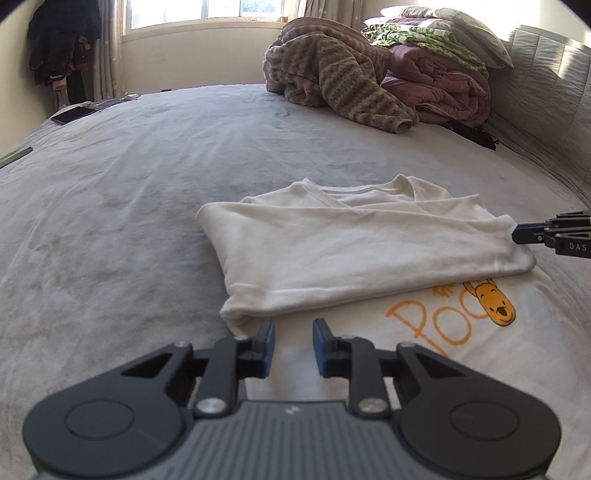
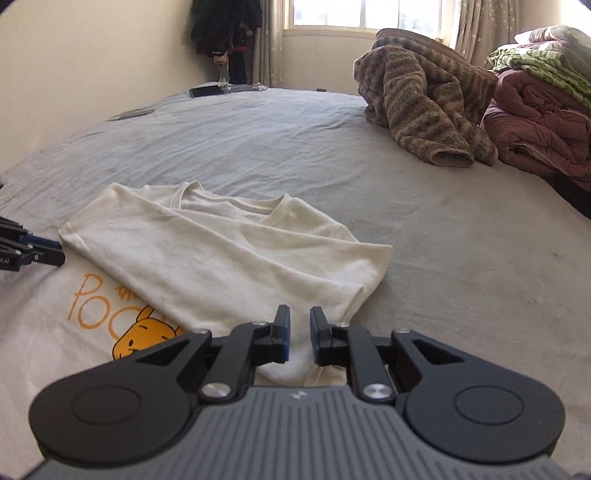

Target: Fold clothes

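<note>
— Both tongs, left gripper (image 1: pixel 293 341) and right gripper (image 2: pixel 300 338), hang released, nothing between them.

— Where's the cream cotton T-shirt (image 1: pixel 354 240)?

— Folded near the grey bedspread's (image 1: pixel 147 177) near edge, open bedding beyond

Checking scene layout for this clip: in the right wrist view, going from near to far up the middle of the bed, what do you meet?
Right gripper → folded cream T-shirt → bare grey bedsheet → phone at the far edge → window.
</note>
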`<state>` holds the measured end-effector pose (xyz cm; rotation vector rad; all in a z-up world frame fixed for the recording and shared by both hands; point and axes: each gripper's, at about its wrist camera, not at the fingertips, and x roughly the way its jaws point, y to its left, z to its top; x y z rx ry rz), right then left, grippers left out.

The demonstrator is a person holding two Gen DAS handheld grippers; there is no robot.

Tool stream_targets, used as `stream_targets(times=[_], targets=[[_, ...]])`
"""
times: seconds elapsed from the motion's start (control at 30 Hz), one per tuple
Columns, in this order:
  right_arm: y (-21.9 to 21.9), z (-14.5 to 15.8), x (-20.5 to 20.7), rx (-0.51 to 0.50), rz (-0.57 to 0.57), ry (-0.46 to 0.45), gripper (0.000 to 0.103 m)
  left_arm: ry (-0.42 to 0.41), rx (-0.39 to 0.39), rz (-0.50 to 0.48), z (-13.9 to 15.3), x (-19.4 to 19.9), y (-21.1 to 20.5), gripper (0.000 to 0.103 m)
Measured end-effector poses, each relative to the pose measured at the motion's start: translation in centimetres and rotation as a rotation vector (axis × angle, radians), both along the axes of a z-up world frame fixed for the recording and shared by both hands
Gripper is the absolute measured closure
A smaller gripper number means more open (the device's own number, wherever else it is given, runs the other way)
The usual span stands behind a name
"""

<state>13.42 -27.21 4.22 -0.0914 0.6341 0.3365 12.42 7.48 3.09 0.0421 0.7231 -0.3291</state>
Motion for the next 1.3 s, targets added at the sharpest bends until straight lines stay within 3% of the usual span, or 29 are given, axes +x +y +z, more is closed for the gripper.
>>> stream_targets(times=[0.07,0.2,0.23,0.27,0.4,0.5,0.63,0.8,1.0,1.3], targets=[[-0.7,0.2,0.3,0.021,-0.022,-0.018,0.086,-0.027,-0.015,0.005,0.7,-0.1,-0.3,0.079],[-1.0,-2.0,1.5,-0.044,-0.058,0.04,0.083,-0.022,-0.041,0.038,0.5,1.0,-0.4,0.078],[-1.1,-2.5,1.8,-0.057,-0.07,0.053,0.072,-0.01,-0.049,0.05,0.3,1.5,-0.3,0.078],[-1.3,-2.5,2.0,-0.044,-0.08,0.057,0.066,0.007,-0.056,0.062,-0.1,1.8,-0.1,0.078],[-1.6,-1.6,2.3,-0.021,-0.106,0.026,0.066,0.082,-0.092,0.11,-1.0,2.1,0.8,0.08],[-1.3,-0.6,1.6,-0.001,-0.096,-0.027,0.066,0.076,-0.101,0.12,-0.3,1.8,1.0,0.08],[-0.3,-1.1,1.4,-0.02,-0.055,-0.009,0.066,0.046,-0.114,0.114,0.5,1.4,1.0,0.08],[0.4,-2.5,1.8,-0.082,-0.061,0.015,0.059,0.049,-0.099,0.114,0.1,1.7,1.1,0.08],[0.8,-1.9,1.4,-0.083,-0.068,-0.01,0.059,0.112,-0.058,0.17,-0.5,2.1,1.6,0.084],[2.3,-0.6,0.2,-0.093,-0.057,-0.065,0.059,0.101,-0.045,0.165,0.8,1.3,1.9,0.084]])
